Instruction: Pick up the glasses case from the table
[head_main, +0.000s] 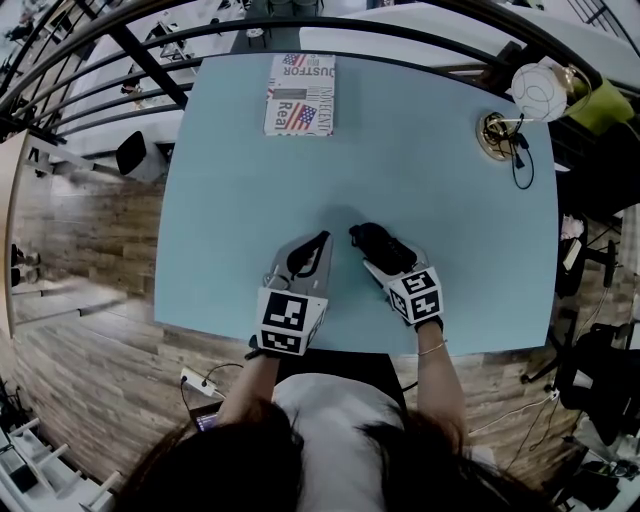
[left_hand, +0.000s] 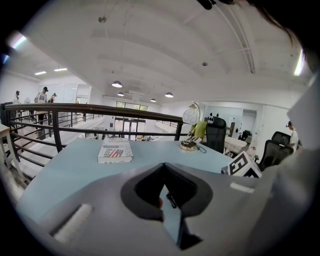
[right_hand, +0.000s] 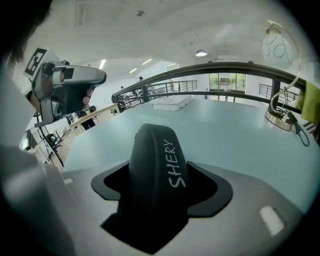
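A black glasses case (right_hand: 156, 170) with white lettering stands on edge between the jaws of my right gripper (right_hand: 159, 187), which is shut on it. In the head view the glasses case (head_main: 382, 245) sits in the right gripper (head_main: 375, 248) over the near middle of the light blue table (head_main: 420, 200). Whether the case still touches the table I cannot tell. My left gripper (head_main: 322, 240) rests just to the left of it, its jaw tips together and nothing between them. In the left gripper view that left gripper (left_hand: 164, 167) points across the table toward the far edge.
A flat box with a flag print (head_main: 300, 95) lies at the table's far edge. A lamp with a brass base (head_main: 497, 135) and a white globe (head_main: 540, 92) stands at the far right corner, its cord trailing. A black railing (head_main: 150, 65) runs behind the table.
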